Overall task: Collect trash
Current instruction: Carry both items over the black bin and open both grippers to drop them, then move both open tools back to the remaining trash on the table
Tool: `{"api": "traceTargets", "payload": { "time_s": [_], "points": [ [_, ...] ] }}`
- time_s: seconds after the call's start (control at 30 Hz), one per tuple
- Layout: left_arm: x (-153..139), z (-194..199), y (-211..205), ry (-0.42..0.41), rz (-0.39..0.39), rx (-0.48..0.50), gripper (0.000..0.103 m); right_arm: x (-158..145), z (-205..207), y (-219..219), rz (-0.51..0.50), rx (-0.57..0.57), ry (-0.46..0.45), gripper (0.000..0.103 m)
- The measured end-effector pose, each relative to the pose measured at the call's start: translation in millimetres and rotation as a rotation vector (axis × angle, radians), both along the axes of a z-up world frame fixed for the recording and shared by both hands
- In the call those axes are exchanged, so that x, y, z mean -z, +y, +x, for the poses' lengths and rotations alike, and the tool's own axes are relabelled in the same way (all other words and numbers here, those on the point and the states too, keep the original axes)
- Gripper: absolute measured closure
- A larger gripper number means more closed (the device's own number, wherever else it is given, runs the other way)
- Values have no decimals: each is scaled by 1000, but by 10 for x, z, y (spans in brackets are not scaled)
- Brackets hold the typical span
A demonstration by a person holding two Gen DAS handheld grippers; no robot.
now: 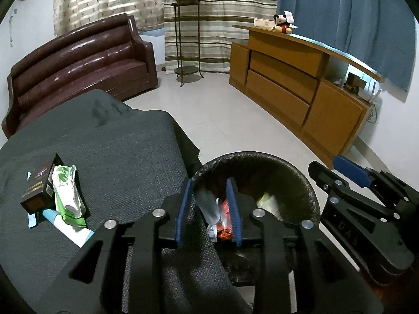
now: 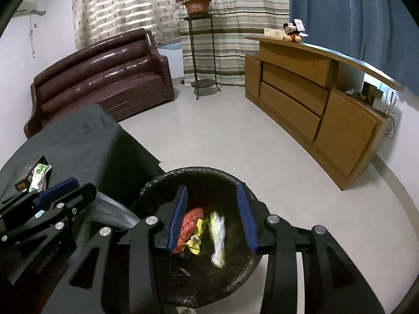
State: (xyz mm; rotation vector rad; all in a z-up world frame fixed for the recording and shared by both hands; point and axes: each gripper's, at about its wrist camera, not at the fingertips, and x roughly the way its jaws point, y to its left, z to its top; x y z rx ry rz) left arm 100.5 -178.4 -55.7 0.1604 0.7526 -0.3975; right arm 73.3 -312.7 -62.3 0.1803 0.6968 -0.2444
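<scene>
A round trash bin with a black liner [image 1: 288, 164] [image 2: 209, 174] stands on the floor beside a table under a dark cloth [image 1: 117, 141] [image 2: 78, 141]. Inside it lie an orange wrapper [image 2: 189, 223], a yellow scrap [image 2: 199, 230] and a pale green-white wrapper [image 2: 218, 238]. My left gripper [image 1: 209, 210] is open and empty over the bin's left rim. My right gripper [image 2: 213, 219] is open and empty over the bin. On the cloth lie a dark brown box [image 1: 39, 187], a green-white tissue pack [image 1: 68, 193] and a white-blue tube [image 1: 68, 226].
A dark red leather sofa [image 1: 78, 60] stands behind the table. A wooden cabinet [image 1: 301, 83] with a Mickey toy [image 1: 282, 23] runs along the right. A plant on a metal stand [image 1: 186, 34] is at the curtains. Pale tiled floor [image 1: 222, 120] lies between them.
</scene>
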Motion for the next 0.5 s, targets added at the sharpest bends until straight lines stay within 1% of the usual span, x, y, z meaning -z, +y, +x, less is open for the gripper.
{"api": "traceTargets", "payload": {
  "time_s": [0.07, 0.13, 0.2, 0.3, 0.37, 0.5],
  "points": [
    [-1, 2, 6, 1, -3, -3, 68, -6, -3, 6, 0, 1, -2, 63],
    [-6, 1, 5, 0, -4, -4, 66, -10, -6, 8, -4, 2, -4, 62],
    [-11, 1, 11, -2, -4, -5, 63, -12, -2, 10, -6, 2, -5, 62],
    [-31, 0, 24, -7, -5, -9, 59, -21, -8, 10, -9, 6, -8, 58],
    [-45, -4, 47, -7, -10, -15, 54, -21, -3, 10, -9, 6, -8, 57],
    [-76, -18, 133, -5, -11, -24, 54, -26, 0, 26, -7, -5, -9, 53]
  ]
}}
